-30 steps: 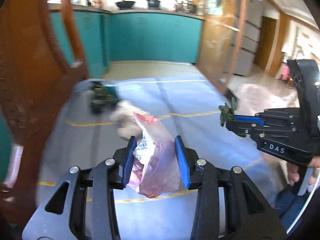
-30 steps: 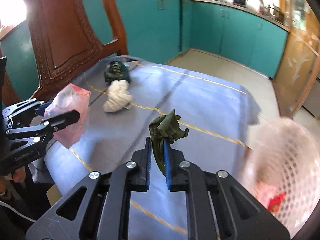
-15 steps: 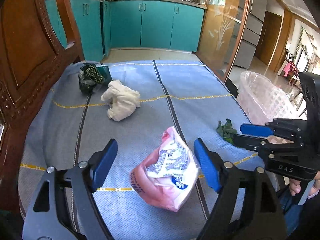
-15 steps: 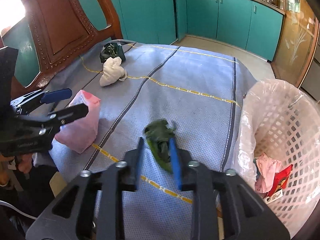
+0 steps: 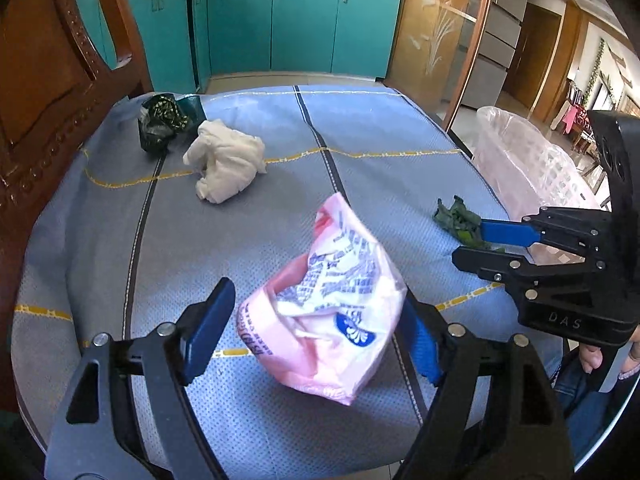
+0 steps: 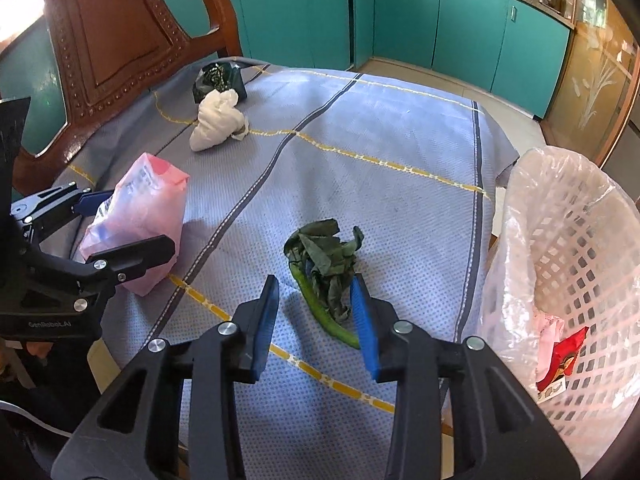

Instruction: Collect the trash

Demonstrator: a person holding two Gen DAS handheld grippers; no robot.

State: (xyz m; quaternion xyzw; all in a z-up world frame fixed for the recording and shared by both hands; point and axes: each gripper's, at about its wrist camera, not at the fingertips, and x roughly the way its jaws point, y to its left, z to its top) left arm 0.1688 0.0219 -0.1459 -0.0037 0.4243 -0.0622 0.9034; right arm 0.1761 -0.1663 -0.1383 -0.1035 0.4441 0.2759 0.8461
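Observation:
A pink plastic bag lies on the blue tablecloth, between the open jaws of my left gripper; it also shows in the right wrist view. A wilted green leaf lies on the cloth between the open jaws of my right gripper, and shows in the left wrist view. A crumpled white tissue and a dark green wrapper lie at the far left. A white mesh trash basket with a plastic liner stands at the table's right edge.
A carved wooden chair stands at the table's far left. The basket holds a pink scrap and a red wrapper. Teal kitchen cabinets are beyond the table.
Both grippers came down to the table and opened. The left let go of the pink bag, the right let go of the green leaf; both items now rest on the cloth.

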